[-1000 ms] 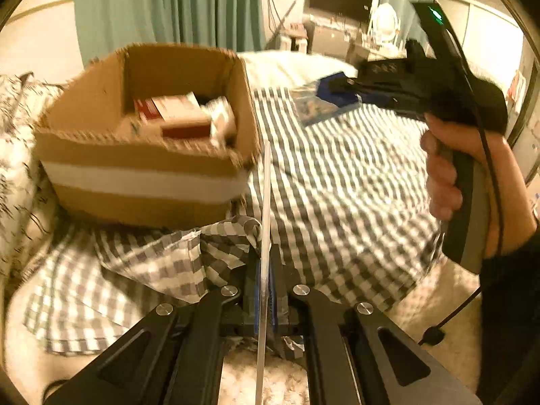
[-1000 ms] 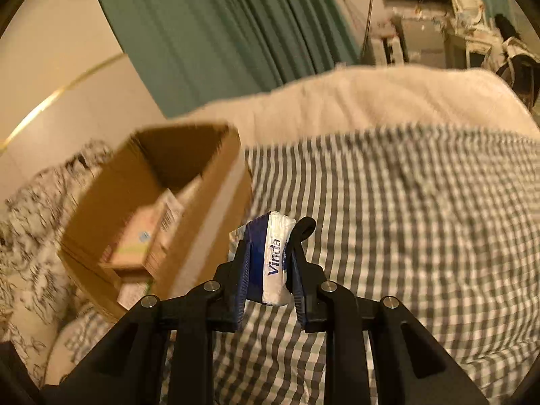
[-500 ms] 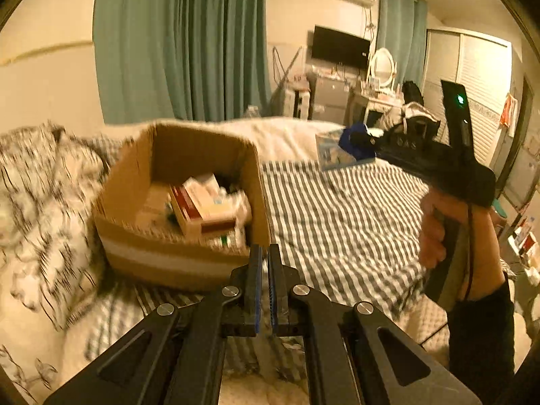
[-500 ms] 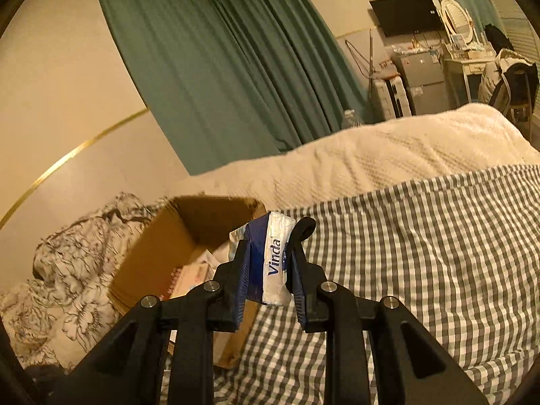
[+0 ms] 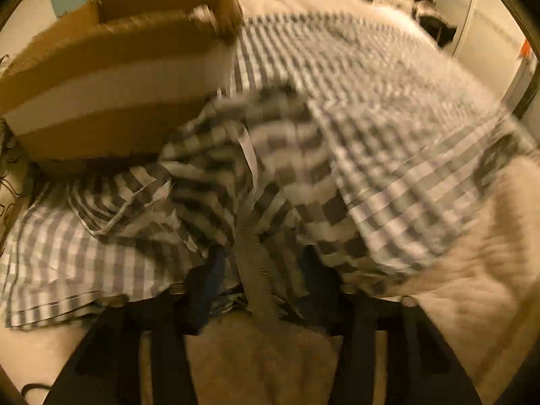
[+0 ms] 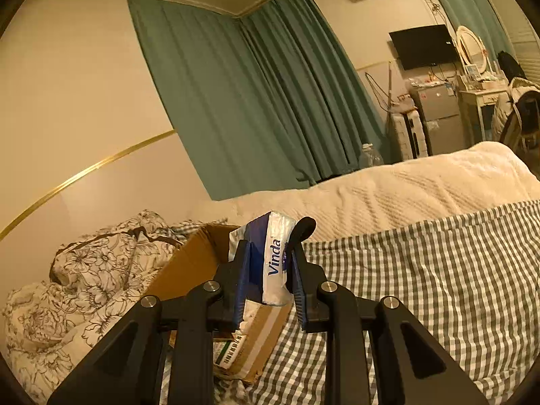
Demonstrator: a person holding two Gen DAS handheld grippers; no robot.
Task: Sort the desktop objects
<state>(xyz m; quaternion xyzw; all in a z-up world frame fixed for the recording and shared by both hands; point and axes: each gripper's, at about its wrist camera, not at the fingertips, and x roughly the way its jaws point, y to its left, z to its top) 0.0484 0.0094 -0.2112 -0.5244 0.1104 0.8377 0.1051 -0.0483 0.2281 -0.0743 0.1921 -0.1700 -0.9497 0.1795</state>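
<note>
Teal curtains [image 6: 256,101], wall television [image 6: 423,45], checked bedspread [image 6: 438,270], warm light

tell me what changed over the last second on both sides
The left hand-held gripper has dipped toward the checked cloth in front of the cardboard box; its jaws, shut before, are opening over a pale strip. The right hand-held gripper has risen, looking across the room. It still clamps the Vinda tissue pack.

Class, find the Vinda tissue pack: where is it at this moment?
In the right wrist view the Vinda tissue pack is clamped in the right gripper, low centre, in front of the cardboard box on the checked cloth.
</note>
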